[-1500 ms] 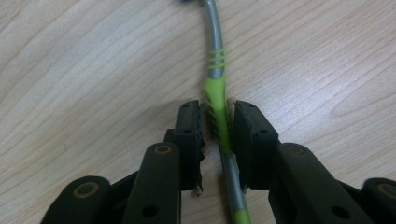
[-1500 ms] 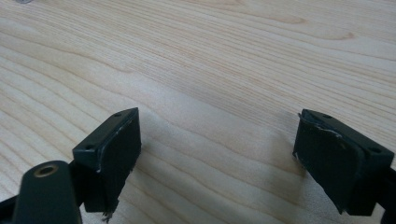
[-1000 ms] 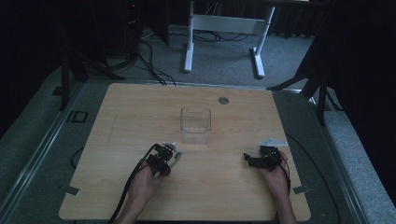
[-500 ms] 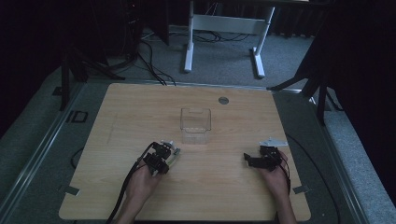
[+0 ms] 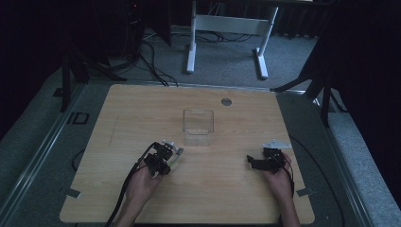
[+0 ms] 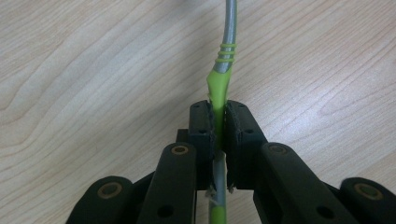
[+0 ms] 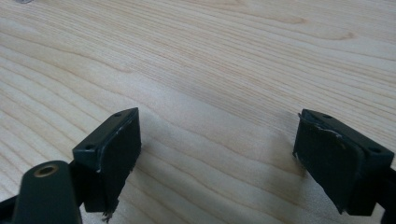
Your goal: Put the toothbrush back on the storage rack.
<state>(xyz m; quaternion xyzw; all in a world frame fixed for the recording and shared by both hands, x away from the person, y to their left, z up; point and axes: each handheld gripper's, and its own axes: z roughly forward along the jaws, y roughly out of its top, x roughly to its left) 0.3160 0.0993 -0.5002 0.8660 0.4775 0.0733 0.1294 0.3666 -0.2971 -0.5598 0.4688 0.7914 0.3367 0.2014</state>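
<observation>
A slim stick [image 6: 223, 60], green at the gripped part and grey beyond it, lies low over the wooden table [image 5: 142, 113]. My left gripper [image 6: 218, 109] is shut on its green section, and the grey end runs on ahead of the jaws. In the high view the left gripper [image 5: 166, 153] sits left of centre with the stick's pale tip [image 5: 178, 151] poking out towards the clear box [image 5: 198, 126]. My right gripper [image 5: 250, 162] rests at the near right. It stands open in its own view [image 7: 219, 154], with bare wood between its pads.
The clear plastic box stands in the middle of the table, just beyond the left gripper. A small round metal disc [image 5: 226, 101] is set in the far side of the tabletop. A white desk frame [image 5: 227, 28] and cables lie on the floor behind.
The left hand has shifted very slightly towards the near left while keeping its grip on the stick. The right hand has stayed still.
</observation>
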